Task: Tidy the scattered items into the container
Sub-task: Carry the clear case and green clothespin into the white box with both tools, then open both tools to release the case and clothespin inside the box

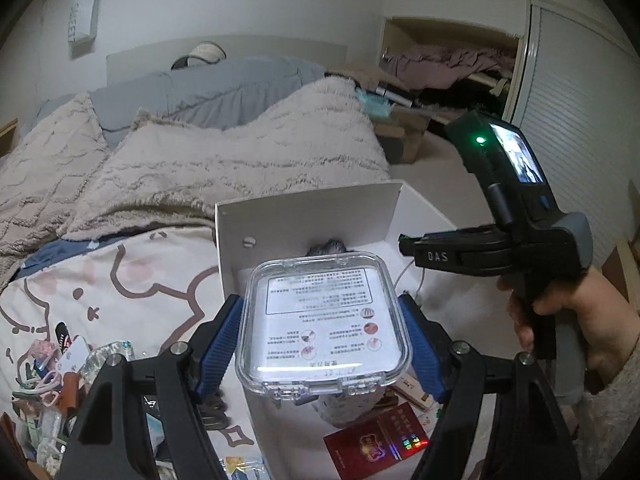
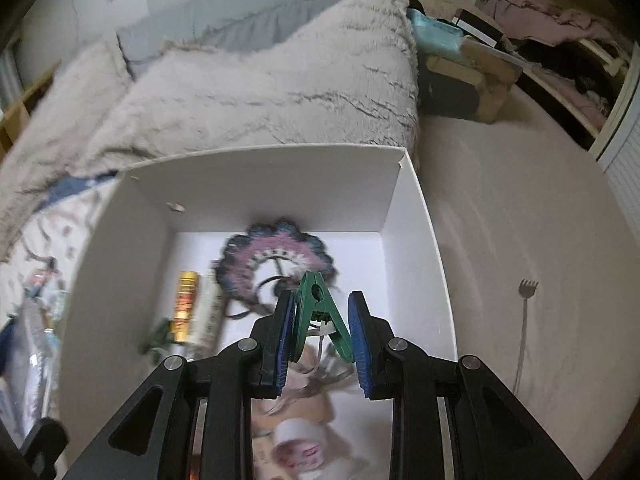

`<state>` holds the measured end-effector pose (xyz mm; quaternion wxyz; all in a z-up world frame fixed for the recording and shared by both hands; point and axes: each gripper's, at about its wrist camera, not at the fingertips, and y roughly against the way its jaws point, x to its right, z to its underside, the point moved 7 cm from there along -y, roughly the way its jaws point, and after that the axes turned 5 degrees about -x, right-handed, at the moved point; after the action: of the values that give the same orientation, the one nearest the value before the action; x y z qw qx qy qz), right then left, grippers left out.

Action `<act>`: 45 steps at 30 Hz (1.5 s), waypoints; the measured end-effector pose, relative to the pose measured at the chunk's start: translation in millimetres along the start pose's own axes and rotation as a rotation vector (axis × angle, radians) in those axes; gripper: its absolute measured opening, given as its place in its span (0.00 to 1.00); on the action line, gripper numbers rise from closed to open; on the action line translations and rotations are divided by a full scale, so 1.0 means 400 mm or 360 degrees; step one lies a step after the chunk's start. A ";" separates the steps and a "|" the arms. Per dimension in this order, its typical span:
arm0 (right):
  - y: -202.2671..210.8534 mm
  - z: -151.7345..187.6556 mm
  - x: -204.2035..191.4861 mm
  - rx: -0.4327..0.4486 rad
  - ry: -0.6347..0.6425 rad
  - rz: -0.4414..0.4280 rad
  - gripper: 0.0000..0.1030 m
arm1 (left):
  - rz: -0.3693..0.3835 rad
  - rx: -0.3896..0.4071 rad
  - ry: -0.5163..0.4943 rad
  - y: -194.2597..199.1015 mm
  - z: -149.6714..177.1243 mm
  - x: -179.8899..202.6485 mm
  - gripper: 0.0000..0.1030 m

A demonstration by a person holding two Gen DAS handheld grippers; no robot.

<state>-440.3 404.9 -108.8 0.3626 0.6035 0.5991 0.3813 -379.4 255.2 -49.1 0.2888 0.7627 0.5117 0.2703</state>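
Left camera: up close, looking down across the white box (image 1: 308, 208) toward the bed (image 1: 120, 264).
Right camera: right above it, peering inside.
Both see: box (image 2: 280, 184), fluffy blanket (image 2: 260, 92).
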 end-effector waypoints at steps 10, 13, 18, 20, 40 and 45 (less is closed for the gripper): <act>0.014 -0.025 -0.005 0.0040 0.0054 -0.0050 0.32 | 0.0001 -0.0114 0.0028 -0.069 0.000 -0.017 0.74; 0.049 -0.010 -0.004 0.0087 0.0065 -0.0081 0.34 | 0.0005 -0.0156 0.0030 -0.083 -0.002 -0.014 0.74; 0.086 0.045 0.001 0.0087 0.0066 -0.0107 0.34 | 0.0014 -0.0265 0.0011 -0.112 0.006 0.008 0.74; 0.095 0.071 0.003 0.0079 0.0072 -0.0109 0.34 | 0.0022 -0.0302 -0.0013 -0.122 0.015 0.025 0.74; 0.127 0.196 0.028 0.0101 0.0066 -0.0146 0.34 | -0.0065 -0.0283 0.0073 -0.148 -0.010 0.019 0.92; 0.142 0.206 0.020 0.0129 0.0058 -0.0164 0.34 | -0.0074 -0.0260 0.0038 -0.113 -0.008 0.020 0.92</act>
<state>-341.3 413.3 -94.5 0.3460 0.5790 0.6509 0.3484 -407.4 277.1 -78.4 0.3501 0.7213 0.5089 0.3133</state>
